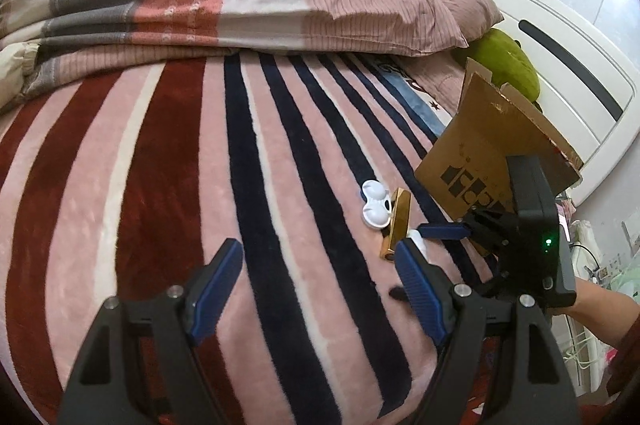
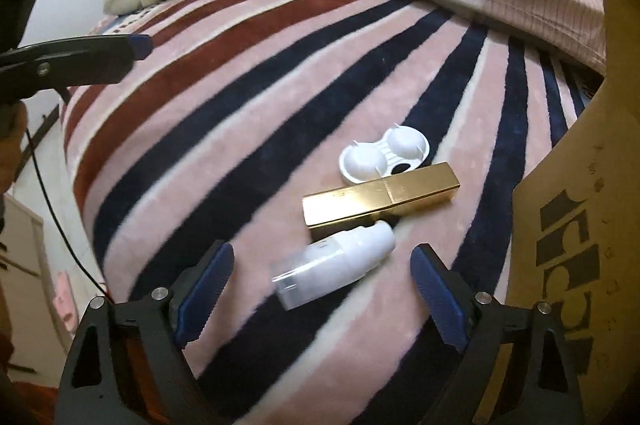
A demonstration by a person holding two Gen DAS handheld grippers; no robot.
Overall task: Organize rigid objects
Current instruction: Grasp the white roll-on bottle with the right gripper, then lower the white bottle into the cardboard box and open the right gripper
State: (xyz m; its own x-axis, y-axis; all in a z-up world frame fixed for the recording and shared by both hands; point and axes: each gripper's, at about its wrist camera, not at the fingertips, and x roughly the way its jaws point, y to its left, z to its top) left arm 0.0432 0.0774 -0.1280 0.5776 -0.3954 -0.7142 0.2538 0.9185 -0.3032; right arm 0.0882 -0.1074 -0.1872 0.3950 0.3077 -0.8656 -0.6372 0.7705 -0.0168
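Right wrist view showed your right gripper (image 2: 322,283) spread wide over a smooth white plastic bottle (image 2: 335,265), holding nothing. Beside the bottle, on the fuzzy striped blanket (image 2: 192,129), lay a glossy gold rectangular case (image 2: 380,199) and a white double-domed case (image 2: 382,155). Your left gripper (image 1: 318,279) was also apart, empty.

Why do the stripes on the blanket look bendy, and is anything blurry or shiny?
Both views: the fisheye lens curves the blanket stripes. Right wrist view: the white bottle looks smeared; the gold case glints. Left wrist view: the far shelves are soft.
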